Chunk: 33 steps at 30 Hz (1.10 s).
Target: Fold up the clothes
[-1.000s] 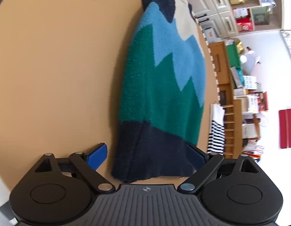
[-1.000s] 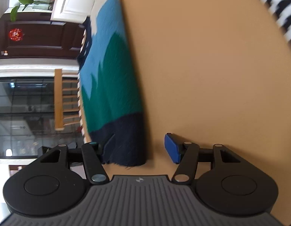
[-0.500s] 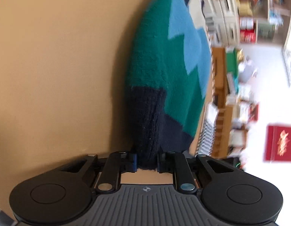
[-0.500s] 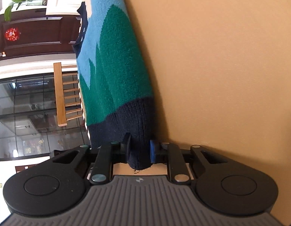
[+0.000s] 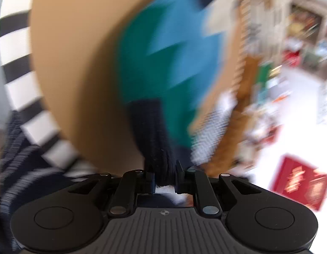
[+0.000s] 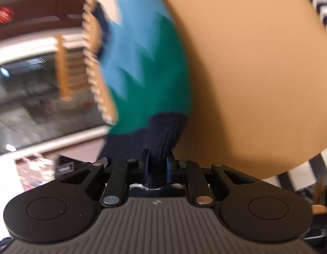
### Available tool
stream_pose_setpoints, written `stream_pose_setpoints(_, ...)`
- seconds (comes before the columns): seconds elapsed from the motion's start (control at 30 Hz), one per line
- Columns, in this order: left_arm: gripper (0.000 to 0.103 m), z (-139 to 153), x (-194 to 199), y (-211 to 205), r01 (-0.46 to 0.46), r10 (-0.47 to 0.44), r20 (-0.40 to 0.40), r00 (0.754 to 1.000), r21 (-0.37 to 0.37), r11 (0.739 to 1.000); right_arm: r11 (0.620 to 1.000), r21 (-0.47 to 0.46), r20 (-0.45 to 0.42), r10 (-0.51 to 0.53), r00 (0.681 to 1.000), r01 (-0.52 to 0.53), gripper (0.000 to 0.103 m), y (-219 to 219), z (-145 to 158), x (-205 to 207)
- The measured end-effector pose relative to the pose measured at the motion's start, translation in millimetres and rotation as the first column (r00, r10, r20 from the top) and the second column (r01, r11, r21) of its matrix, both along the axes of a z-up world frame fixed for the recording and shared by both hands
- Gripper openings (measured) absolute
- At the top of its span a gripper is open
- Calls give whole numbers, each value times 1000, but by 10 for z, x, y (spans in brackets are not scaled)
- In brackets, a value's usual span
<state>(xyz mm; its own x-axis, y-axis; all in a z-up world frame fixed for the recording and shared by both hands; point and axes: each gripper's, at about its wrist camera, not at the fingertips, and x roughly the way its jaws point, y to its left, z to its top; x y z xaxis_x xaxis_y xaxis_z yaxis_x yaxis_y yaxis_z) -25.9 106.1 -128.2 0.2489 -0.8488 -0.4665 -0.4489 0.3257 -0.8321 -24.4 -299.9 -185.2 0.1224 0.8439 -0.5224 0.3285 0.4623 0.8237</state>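
A knitted sweater (image 5: pixel 163 67) in navy, green, blue and cream zigzag bands stretches away from me over the tan table (image 5: pixel 74 63). My left gripper (image 5: pixel 164 173) is shut on its navy ribbed hem, bunched between the jaws. In the right wrist view the same sweater (image 6: pixel 146 63) lies along the table's left edge, and my right gripper (image 6: pixel 157 169) is shut on the other corner of the navy hem. Both hem corners are lifted off the table. Both views are motion-blurred.
The tan table (image 6: pixel 248 74) spreads to the right in the right wrist view. A black-and-white striped cloth (image 5: pixel 17 48) lies at the left edge of the left view, another (image 6: pixel 317 2) at the upper right. Shelves and room clutter (image 5: pixel 290 42) lie beyond the table.
Both grippers closed on the sweater's navy hem, then lifted it and swung, blurring the views. The hem has come up off the table.
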Motion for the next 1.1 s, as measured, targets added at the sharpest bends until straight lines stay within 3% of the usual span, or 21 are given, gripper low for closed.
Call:
stream_pose_setpoints(0.07, 16, 347, 245, -35, -64, 65, 159, 985, -15, 998, 997, 59, 113, -48, 992, 42, 16, -55, 345, 288)
stream_pose_setpoints(0.13, 16, 649, 628, -60, -114, 114, 293, 949, -16, 993, 992, 104, 227, -89, 970, 67, 16, -76, 640, 740)
stream_pose_setpoints(0.2, 16, 809, 1085, -26, -172, 178, 345, 922, -48, 984, 986, 136, 299, -135, 944, 98, 15, -120, 819, 1273)
stream_pose_setpoints(0.3, 16, 738, 1858, -5, -259, 251, 334, 909, -19, 966, 975, 130, 316, -213, 924, 181, 15, -65, 815, 2182)
stream_pose_setpoints(0.47, 16, 158, 2984, -69, -356, 323, 216, 922, 140, 924, 943, -2, 158, -329, 931, 333, 15, 225, 125, 3389)
stream_pose_setpoints(0.63, 16, -419, 3482, -42, -383, 366, 120, 923, 189, 904, 917, -104, 78, -379, 922, 385, 15, 186, -522, 3714)
stream_pose_setpoints(0.77, 20, -651, 3595, 96, -377, 362, 107, 926, 178, 909, 909, -53, 28, -412, 911, 413, 16, 188, -810, 3766)
stream_pose_setpoints(0.83, 21, -707, 3601, 186, -367, 358, 88, 929, 135, 920, 910, -21, 18, -413, 911, 413, 23, 147, -843, 3760)
stream_pose_setpoints(0.87, 30, -681, 3602, 239, -363, 353, 95, 931, 129, 923, 911, -21, 33, -411, 911, 411, 25, 118, -801, 3744)
stream_pose_setpoints(0.9, 47, -582, 3601, 301, -358, 342, 125, 931, 142, 923, 911, -44, 84, -405, 911, 409, 35, 72, -676, 3703)
stream_pose_setpoints(0.93, 55, -483, 3599, 364, -354, 331, 154, 931, 156, 922, 910, -77, 156, -394, 906, 408, 52, 20, -520, 3656)
stream_pose_setpoints(1.0, 67, -54, 3488, 472, -340, 242, 332, 912, 277, 899, 895, -183, 398, -311, 863, 407, 62, -50, -75, 3460)
stream_pose_setpoints(1.07, 68, 398, 3241, 416, -303, 68, 491, 868, 415, 858, 889, -272, 603, -141, 786, 368, 57, 63, 333, 3218)
stream_pose_setpoints(1.1, 68, 515, 3083, 314, -288, -6, 539, 842, 459, 841, 896, -296, 661, -58, 748, 331, 43, 188, 453, 3068)
